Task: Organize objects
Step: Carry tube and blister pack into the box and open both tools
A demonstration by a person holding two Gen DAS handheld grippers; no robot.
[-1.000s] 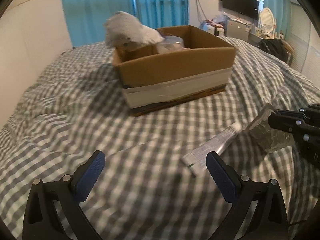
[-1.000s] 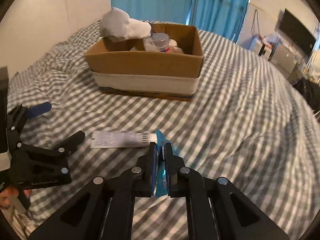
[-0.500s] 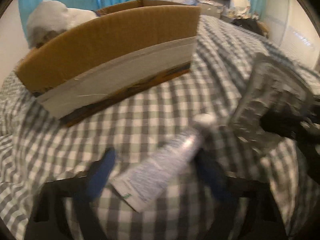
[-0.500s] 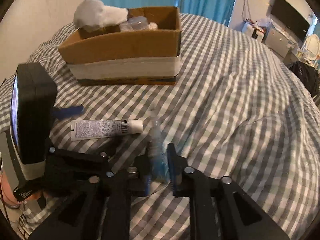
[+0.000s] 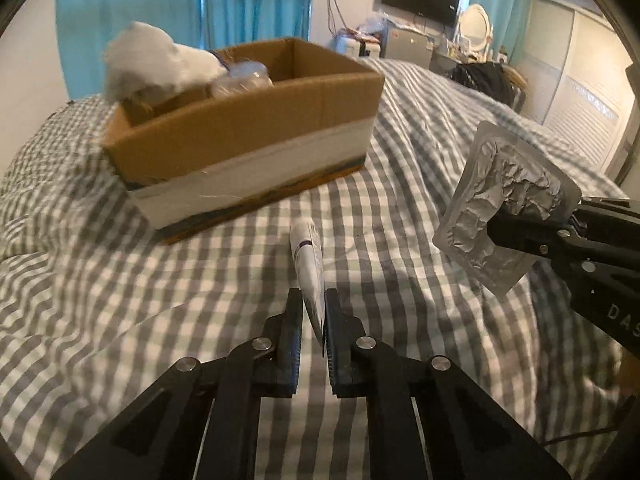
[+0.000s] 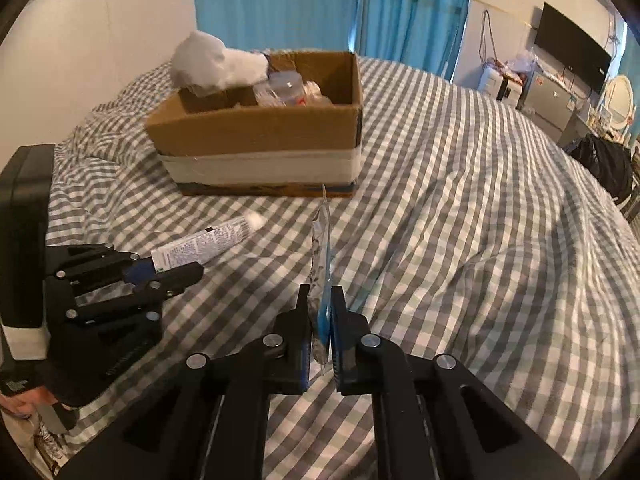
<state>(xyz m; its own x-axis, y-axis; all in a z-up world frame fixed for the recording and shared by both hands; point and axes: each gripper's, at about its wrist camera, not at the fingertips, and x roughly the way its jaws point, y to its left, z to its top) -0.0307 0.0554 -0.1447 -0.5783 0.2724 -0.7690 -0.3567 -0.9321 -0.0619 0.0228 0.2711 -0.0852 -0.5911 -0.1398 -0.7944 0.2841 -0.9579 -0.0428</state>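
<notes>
My left gripper [image 5: 313, 300] is shut on the flat end of a white ointment tube [image 5: 307, 256], held above the bed; the tube also shows in the right wrist view [image 6: 204, 245]. My right gripper [image 6: 321, 300] is shut on a silver blister pack [image 6: 321, 256], seen edge-on; the left wrist view shows its crinkled foil face [image 5: 504, 204]. An open cardboard box [image 5: 248, 148] with a white tape band sits ahead on the checked bed [image 5: 120, 280], also in the right wrist view [image 6: 260, 140]. It holds a white cap [image 5: 152, 60] and a clear plastic jar [image 6: 286, 86].
Blue curtains [image 6: 320, 4] hang behind the bed. A TV [image 6: 572, 46], a small fridge [image 6: 548, 98], a round mirror [image 6: 618, 98] and a dark bag [image 6: 604, 162] stand at the far right of the room. A plain wall [image 6: 100, 40] lies to the left.
My left gripper moved in on the tube, shut on its flat end and lifted it off the bed. My right gripper lifted the blister pack higher.
</notes>
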